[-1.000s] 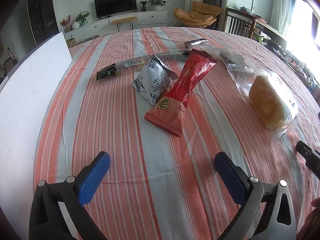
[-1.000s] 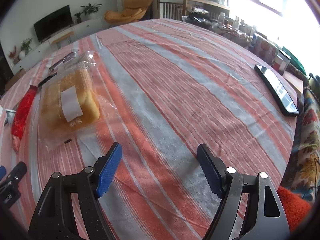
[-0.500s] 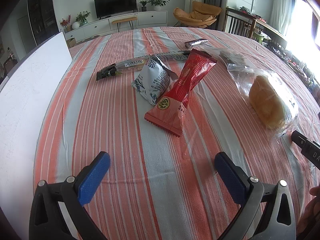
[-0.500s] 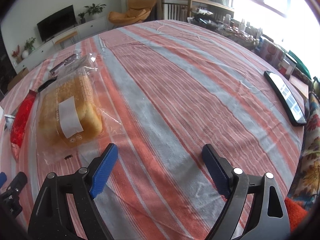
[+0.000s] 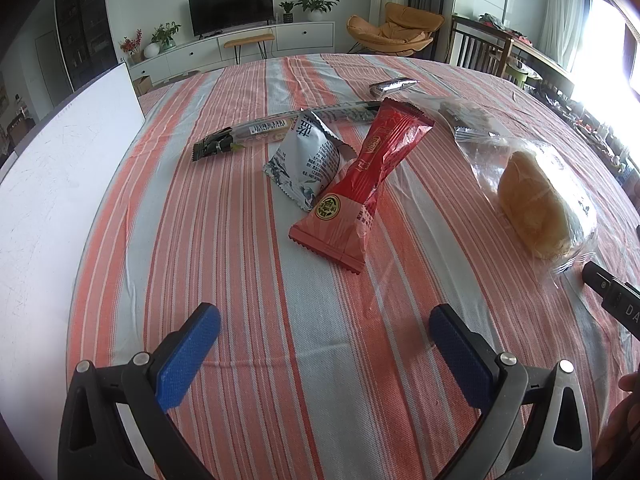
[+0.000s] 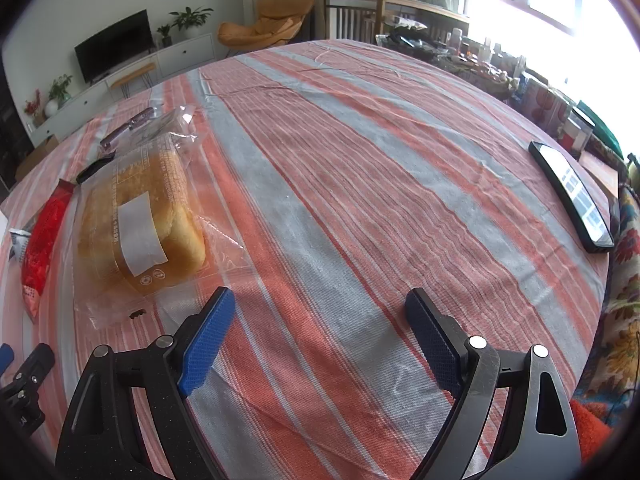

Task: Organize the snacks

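Striped cloth in orange and grey covered the bench [image 5: 248,320], and the snacks lay loose on it, none yet gathered, which suggested the sorting had barely begun. The left gripper [image 5: 324,344] hung over bare cloth, jaws spread wide and empty, aimed toward the red packet [image 5: 360,192], which leaned across the white pouch [image 5: 308,160]; a long bar [image 5: 280,126] lay behind both, and a foil piece [image 5: 392,87] lay farther back. The right gripper [image 6: 320,340] had just been opening its jaws, nothing between them, and they stood spread over bare cloth just beside the bread [image 6: 140,220] in its clear bag, probably the nearest candidate for a pick. A phone [image 6: 572,196] rested near the far right edge of the bench, well apart from the snacks. A white board [image 5: 52,184] stood along the left edge; its purpose could not be determined. No container or destination for the snacks was visible in either view. Between the bar and the bread, a dark item in clear wrap was too distorted to identify. Print on the packets was unreadable.
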Demonstrator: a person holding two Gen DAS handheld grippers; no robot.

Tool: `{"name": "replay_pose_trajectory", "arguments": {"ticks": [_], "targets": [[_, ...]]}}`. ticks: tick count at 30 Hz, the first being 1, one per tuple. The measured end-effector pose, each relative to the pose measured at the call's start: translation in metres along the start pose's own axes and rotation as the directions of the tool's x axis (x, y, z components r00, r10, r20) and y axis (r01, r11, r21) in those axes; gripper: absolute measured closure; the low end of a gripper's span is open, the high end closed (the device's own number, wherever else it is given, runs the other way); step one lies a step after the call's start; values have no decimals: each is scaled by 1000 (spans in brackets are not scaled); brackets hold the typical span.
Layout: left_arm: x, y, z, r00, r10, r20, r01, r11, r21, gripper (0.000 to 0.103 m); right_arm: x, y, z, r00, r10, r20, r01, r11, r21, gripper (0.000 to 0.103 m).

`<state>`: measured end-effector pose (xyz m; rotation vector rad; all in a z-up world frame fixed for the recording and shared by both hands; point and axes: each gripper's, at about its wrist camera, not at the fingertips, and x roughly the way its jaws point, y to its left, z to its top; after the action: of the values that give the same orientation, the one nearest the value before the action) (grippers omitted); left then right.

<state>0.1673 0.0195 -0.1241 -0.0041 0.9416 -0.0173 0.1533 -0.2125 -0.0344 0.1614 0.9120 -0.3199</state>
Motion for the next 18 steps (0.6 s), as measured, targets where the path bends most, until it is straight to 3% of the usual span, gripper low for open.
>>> {"name": "replay_pose_trajectory", "arguments": {"ticks": [18], "targets": [[0, 0, 0, 1000, 2, -1, -2, 1000, 0, 0, 0, 1, 0, 1000, -4, -1, 4, 1000, 0, 13]]}}
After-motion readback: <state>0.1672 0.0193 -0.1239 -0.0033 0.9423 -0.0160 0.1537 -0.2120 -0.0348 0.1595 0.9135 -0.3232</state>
